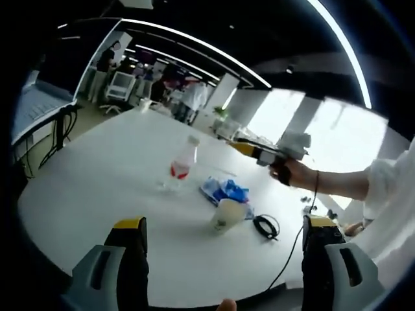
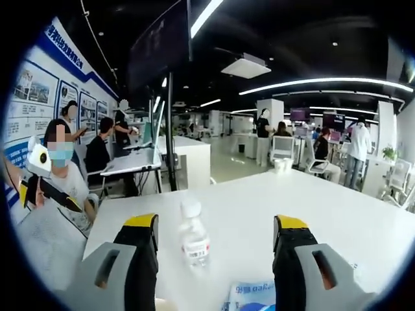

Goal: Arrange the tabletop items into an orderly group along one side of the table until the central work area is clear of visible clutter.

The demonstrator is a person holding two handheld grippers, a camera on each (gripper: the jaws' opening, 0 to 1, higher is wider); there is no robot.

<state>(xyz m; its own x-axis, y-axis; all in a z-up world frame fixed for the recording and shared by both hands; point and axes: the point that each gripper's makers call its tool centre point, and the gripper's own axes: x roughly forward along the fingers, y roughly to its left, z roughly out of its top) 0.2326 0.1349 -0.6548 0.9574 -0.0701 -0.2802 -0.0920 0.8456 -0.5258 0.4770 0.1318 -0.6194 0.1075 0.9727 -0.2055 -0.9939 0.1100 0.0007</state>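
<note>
Wide-apart right gripper jaws frame the upright bottle; it should be gripped mid-body, squarely, while the left gripper waits parted and empty.

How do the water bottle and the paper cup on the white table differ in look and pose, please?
The water bottle is tall, slim and clear, with a white cap and a red label; the paper cup is short, wide, opaque and pale. The bottle is capped, while the cup's top looks open. In the left gripper view, the bottle stands farther off and the cup nearer, beside a blue packet. Both stand upright on the white table, and neither is held.
</note>
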